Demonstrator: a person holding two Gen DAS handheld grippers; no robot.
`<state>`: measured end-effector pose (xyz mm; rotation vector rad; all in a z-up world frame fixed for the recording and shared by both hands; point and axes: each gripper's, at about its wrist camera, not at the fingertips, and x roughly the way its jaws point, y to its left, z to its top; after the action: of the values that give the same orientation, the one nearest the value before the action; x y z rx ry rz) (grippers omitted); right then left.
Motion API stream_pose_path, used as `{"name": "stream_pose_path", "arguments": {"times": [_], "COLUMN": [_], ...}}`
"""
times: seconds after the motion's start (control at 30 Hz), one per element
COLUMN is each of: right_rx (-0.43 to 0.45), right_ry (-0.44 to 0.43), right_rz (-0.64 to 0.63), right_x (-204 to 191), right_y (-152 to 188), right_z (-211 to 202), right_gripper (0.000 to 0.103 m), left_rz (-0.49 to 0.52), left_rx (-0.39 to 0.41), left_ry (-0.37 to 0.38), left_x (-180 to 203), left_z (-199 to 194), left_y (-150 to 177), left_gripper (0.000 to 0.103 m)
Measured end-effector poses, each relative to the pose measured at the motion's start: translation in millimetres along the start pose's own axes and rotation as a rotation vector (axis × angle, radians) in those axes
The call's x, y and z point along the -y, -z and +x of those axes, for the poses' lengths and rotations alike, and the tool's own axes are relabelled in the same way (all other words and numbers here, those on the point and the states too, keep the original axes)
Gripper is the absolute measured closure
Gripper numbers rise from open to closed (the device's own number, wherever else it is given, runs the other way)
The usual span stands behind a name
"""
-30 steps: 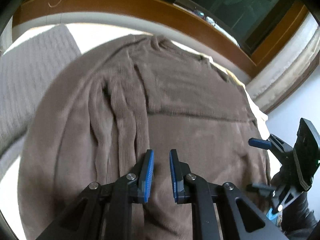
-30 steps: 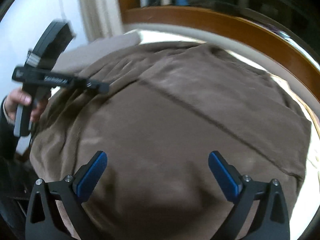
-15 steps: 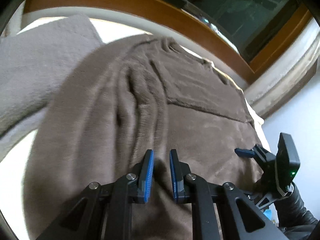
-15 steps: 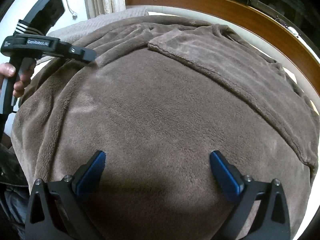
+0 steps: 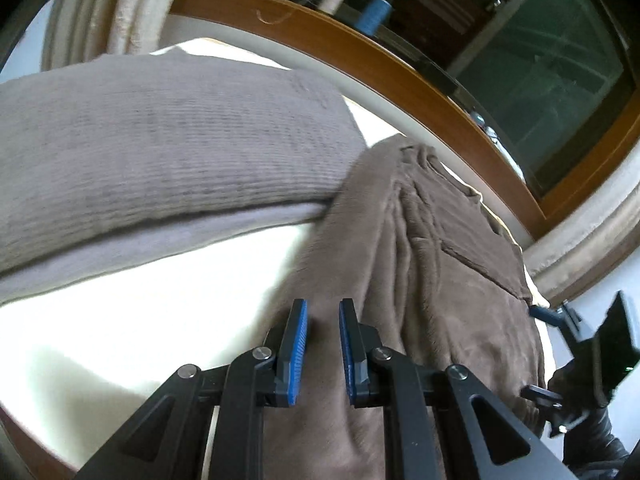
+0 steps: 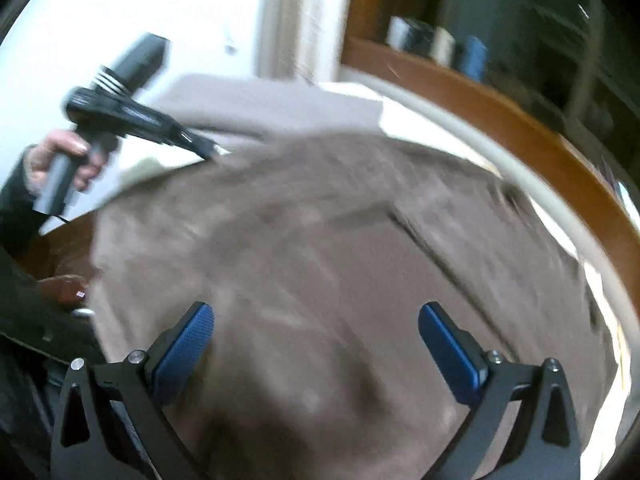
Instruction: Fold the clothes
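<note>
A brown fleece top (image 5: 440,280) lies spread on a white surface (image 5: 140,300), with long folds along its left side. My left gripper (image 5: 323,308) hovers at the top's left edge, jaws shut to a narrow slit with nothing pinched between the blue pads. In the right wrist view the same brown top (image 6: 320,240) fills the picture, blurred. My right gripper (image 6: 316,312) hangs over its middle, wide open and empty. There the left gripper (image 6: 200,146) shows at the upper left, held in a hand (image 6: 60,156).
A folded grey knit garment (image 5: 160,152) lies left of the brown top, touching its upper edge. A wooden frame (image 5: 360,52) curves along the far side, with thread spools (image 5: 372,16) behind it. A curtain (image 5: 132,8) hangs at the far left.
The left gripper has slid left from the middle of the brown top to its left edge, so the grey knit now fills that view. The right gripper has also shifted; both kept their jaw states.
</note>
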<state>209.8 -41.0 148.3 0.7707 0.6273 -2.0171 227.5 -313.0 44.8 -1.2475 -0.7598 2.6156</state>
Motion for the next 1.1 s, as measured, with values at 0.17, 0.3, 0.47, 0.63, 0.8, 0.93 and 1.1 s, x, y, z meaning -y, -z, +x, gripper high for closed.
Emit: {"name": "stream_pose_path", "arguments": {"times": [0.17, 0.3, 0.47, 0.63, 0.8, 0.93, 1.1], "right_rx": [0.059, 0.078, 0.123, 0.126, 0.112, 0.106, 0.094], "right_ry": [-0.063, -0.108, -0.139, -0.136, -0.127, -0.121, -0.125], "right_rz": [-0.102, -0.108, -0.123, -0.099, -0.066, -0.054, -0.059], "right_x": [-37, -49, -64, -66, -61, -59, -59], "right_y": [-26, -37, -50, -56, -55, -53, -49], "right_z": [9, 13, 19, 25, 30, 34, 38], "right_gripper": [0.000, 0.000, 0.000, 0.000, 0.000, 0.000, 0.000], "left_rz": [-0.049, -0.055, -0.079, -0.090, -0.054, -0.037, -0.051], "left_rx": [-0.016, -0.022, -0.056, -0.082, -0.093, -0.109, -0.122], "left_ry": [0.007, 0.013, 0.081, 0.178, 0.275, 0.301, 0.284], "left_x": [-21, -32, -42, -42, -36, -32, -36], "left_z": [-12, -23, -20, -13, -10, -7, -3], "left_y": [14, 26, 35, 35, 33, 32, 29], "left_gripper": [0.086, 0.086, 0.086, 0.086, 0.086, 0.086, 0.086]}}
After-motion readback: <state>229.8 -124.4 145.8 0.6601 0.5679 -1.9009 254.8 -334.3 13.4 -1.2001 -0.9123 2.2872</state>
